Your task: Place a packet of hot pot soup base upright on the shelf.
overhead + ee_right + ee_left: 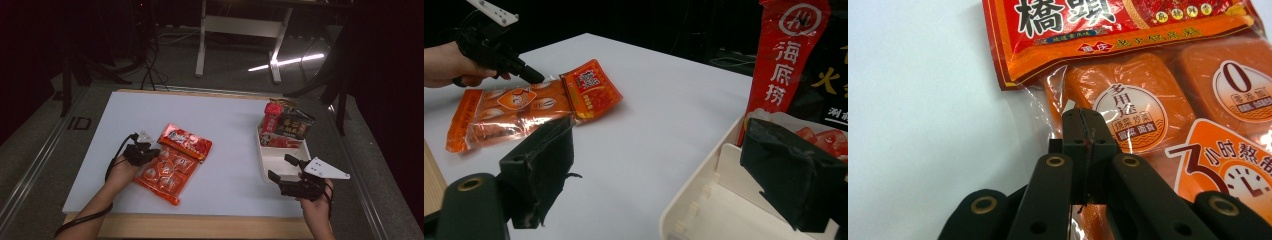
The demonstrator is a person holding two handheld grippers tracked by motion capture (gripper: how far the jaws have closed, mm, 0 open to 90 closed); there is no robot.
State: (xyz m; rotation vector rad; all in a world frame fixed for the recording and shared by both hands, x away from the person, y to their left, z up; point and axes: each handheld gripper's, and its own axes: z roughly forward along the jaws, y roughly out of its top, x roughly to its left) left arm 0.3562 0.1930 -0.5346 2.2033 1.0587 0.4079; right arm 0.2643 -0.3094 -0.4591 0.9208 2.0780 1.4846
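orange seasoning pack [167, 167]: left gripper [1083, 131] pinching its clear edge, jaws clenched; right gripper [287, 169] waiting released. dragging flat, avoiding tearing film.

A white rectangular tabletop [225, 115] with a pale wooden front edge stands on a grey carpeted floor [35, 145]. Beyond it, the white metal legs of another desk [202, 45] rise into darkness, black cables [150, 70] trail beside them, and a bright streak of light [287, 61] lies across the floor
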